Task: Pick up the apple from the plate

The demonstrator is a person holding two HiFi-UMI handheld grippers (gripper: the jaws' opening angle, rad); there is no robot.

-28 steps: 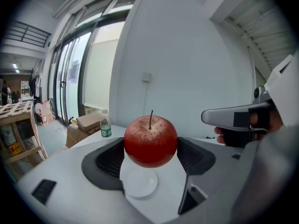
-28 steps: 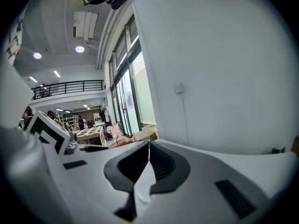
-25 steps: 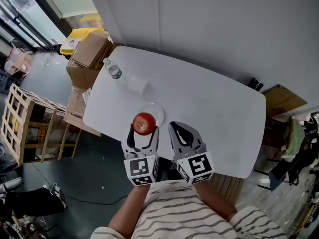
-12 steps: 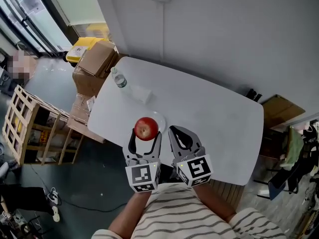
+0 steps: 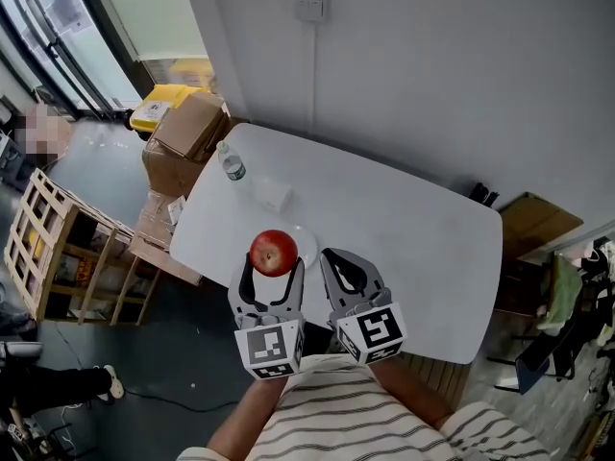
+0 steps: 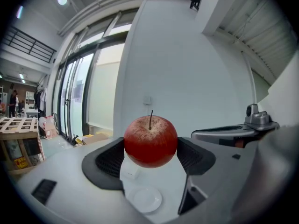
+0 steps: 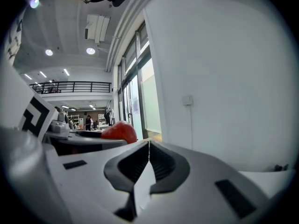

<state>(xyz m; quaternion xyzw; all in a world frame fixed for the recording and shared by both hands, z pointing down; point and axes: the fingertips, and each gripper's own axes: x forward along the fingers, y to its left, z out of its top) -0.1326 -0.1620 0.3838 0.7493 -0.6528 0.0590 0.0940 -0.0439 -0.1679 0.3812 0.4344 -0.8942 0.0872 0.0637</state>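
The apple [image 6: 150, 141] is clamped between the two dark pads of the left gripper [image 5: 273, 265], one pad pressed against each side, with the stem pointing up. It is held in the air, apart from the plate [image 6: 146, 199]. The plate is seen below the jaws and a little ahead of them, bare, on the white table [image 5: 404, 229]. A small white object, too small to be identified, is seen on the table beyond the plate.

The right gripper [image 7: 148, 146] is held just beside the left one, on its right. Its jaws are closed together, pad against pad, and nothing is gripped between them. From its view, the apple is seen off to the left.

Farther ahead of the left gripper, a bottle [image 5: 231, 164] is seen near the table's far edge, with cardboard boxes [image 5: 187, 123] stacked on the floor past it.
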